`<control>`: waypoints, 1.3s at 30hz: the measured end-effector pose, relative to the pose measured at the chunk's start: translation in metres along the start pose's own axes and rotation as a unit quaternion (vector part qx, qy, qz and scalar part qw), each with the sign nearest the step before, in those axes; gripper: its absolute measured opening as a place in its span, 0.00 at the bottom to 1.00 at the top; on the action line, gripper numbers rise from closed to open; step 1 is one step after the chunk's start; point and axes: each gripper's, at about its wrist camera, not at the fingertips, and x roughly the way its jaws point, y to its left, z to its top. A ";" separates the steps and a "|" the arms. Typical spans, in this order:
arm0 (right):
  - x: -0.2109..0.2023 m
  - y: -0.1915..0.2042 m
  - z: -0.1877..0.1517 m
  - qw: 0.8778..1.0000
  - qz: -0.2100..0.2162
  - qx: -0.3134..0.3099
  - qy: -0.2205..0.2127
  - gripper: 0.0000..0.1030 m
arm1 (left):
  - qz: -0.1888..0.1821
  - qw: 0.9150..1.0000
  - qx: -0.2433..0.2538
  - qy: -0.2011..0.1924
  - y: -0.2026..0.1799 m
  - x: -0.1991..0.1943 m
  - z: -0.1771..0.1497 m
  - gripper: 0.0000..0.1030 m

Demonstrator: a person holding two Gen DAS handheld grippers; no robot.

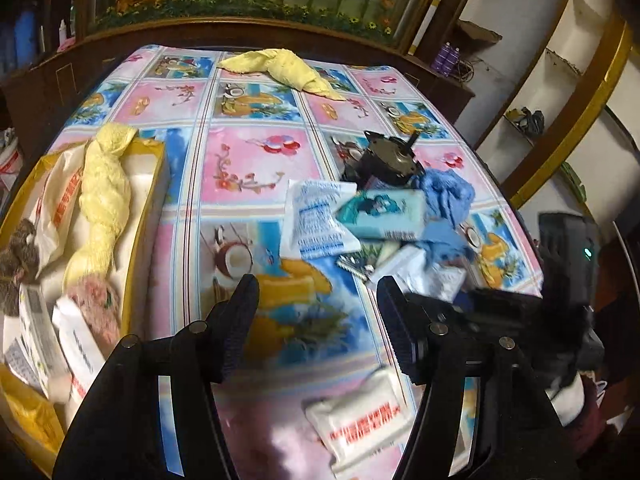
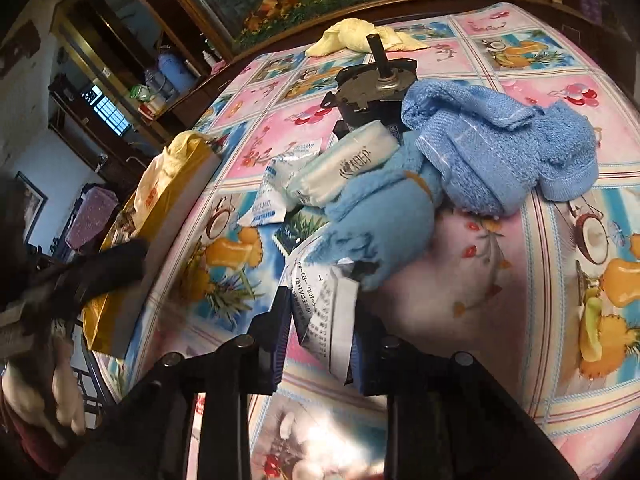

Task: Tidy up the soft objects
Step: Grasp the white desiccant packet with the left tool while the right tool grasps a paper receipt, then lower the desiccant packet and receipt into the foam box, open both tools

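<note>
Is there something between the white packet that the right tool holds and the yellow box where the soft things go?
Nothing visible blocks it. The right tool is shut on the white packet. Between it and the yellow box lies only open tablecloth; the left tool hovers near the box.

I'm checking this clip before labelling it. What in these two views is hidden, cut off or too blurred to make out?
- Left wrist view: the yellow box runs off the left edge; its near contents are blurred.
- Left wrist view: packets behind the left gripper are smeared by motion.
- Right wrist view: the white sachet between the right gripper jaws has unreadable print; its lower end is hidden.
- Right wrist view: the blue towel covers part of the black motor.
</note>
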 end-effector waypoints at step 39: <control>-0.046 0.045 -0.019 0.997 0.064 -0.041 -0.031 0.20 | -0.071 0.988 -0.100 -0.094 0.064 -0.080 -0.019 0.26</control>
